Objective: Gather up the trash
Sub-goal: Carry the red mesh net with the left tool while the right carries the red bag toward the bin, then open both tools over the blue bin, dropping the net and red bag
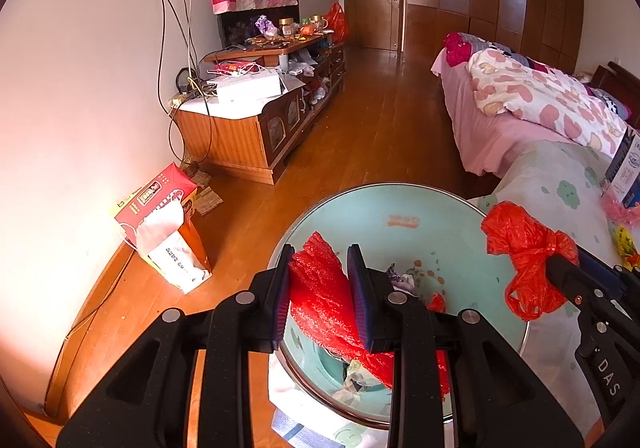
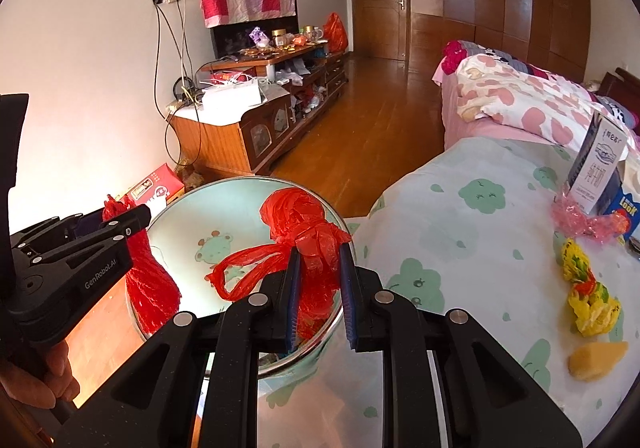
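My left gripper (image 1: 320,260) is shut on a red foam net sleeve (image 1: 320,288) and holds it over a round bin (image 1: 400,200) with a metal rim and pale green lining. The sleeve also shows in the right wrist view (image 2: 150,280). My right gripper (image 2: 318,252) is shut on a knotted red plastic bag (image 2: 304,220), held over the bin's (image 2: 208,188) right side; the bag shows in the left wrist view (image 1: 524,244). Scraps (image 1: 404,278) lie inside the bin.
A table with a green-patterned cloth (image 2: 460,216) stands right of the bin, carrying a yellow wrapper (image 2: 588,288), a yellow wedge (image 2: 596,364), pink film (image 2: 580,220) and a carton (image 2: 596,176). A red box (image 1: 160,196) stands by the wall. A cabinet (image 1: 248,128) and bed (image 1: 540,104) lie beyond.
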Demonstrator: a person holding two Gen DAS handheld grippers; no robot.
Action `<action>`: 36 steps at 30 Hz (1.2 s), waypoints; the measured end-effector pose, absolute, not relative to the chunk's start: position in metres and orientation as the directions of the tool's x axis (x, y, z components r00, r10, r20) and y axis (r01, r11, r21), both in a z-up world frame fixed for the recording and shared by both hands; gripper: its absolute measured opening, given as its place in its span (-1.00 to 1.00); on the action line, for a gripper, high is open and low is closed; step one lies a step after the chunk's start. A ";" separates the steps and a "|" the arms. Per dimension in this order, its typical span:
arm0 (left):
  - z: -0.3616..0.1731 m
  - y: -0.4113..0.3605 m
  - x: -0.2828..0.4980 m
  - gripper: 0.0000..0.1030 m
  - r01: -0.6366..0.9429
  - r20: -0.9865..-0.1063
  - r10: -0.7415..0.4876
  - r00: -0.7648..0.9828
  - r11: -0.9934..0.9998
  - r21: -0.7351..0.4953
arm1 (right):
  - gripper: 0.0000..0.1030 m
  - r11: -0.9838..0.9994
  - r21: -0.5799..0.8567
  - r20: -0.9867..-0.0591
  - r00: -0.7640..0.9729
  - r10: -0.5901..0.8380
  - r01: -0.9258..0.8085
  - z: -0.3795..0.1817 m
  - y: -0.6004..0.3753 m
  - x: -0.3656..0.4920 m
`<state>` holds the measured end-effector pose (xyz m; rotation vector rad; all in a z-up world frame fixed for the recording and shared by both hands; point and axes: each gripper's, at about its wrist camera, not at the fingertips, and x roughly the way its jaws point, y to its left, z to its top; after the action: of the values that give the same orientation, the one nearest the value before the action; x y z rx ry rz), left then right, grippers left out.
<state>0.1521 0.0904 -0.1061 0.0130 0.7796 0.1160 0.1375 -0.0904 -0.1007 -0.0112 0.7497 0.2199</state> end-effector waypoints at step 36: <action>-0.122 0.101 0.157 0.63 -0.179 -0.724 0.200 0.661 0.978 0.107 | 0.28 0.972 0.150 -0.692 0.684 0.233 -0.181 -0.109 -0.093 0.157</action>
<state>0.1572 0.1011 -0.1217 0.0274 0.8217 0.2145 0.1574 -0.0927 -0.1091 0.0711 0.7848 0.2323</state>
